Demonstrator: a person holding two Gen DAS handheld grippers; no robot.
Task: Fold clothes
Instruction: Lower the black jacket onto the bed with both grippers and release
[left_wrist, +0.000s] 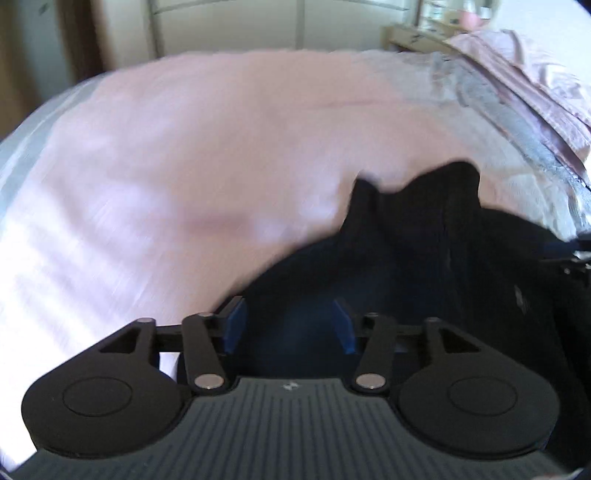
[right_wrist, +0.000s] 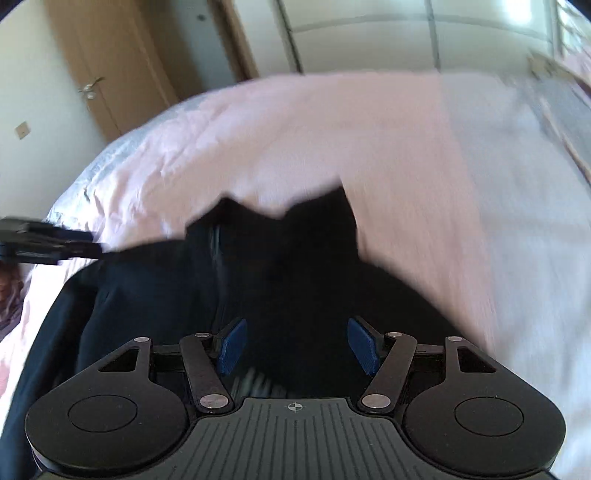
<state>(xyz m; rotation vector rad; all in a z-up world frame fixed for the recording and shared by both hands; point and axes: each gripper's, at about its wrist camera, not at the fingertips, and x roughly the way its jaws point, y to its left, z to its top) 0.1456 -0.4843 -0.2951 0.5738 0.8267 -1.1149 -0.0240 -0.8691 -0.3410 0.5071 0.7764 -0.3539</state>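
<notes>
We see a dark garment (left_wrist: 424, 258) lying crumpled on a bed covered by a pale pink sheet (left_wrist: 203, 166). In the left wrist view the garment fills the lower right, with two peaks of cloth standing up from its far edge; in the right wrist view (right_wrist: 277, 266) it sits in the lower middle and spreads to the left edge.

Left hand-held gripper (left_wrist: 290, 326): jaws stand partly apart, blue pads (left_wrist: 233, 325) clear of each other. Dark cloth lies under and beyond them; we see no fold pinched between the pads. The frame is blurred, so contact with the cloth cannot be told.

Right hand-held gripper (right_wrist: 297, 345): jaws partly apart, blue pads (right_wrist: 232, 345) not pressing on anything. The garment lies just below and ahead of them.

In the right wrist view, the black tip of the other gripper (right_wrist: 44, 242) enters from the left edge, at the garment's left border.

A rumpled pink quilt (left_wrist: 546, 81) lies at the far right of the bed in the left view. Beyond the bed the right view shows a wooden door (right_wrist: 110, 66) with a handle and pale wardrobe panels (right_wrist: 369, 40).
</notes>
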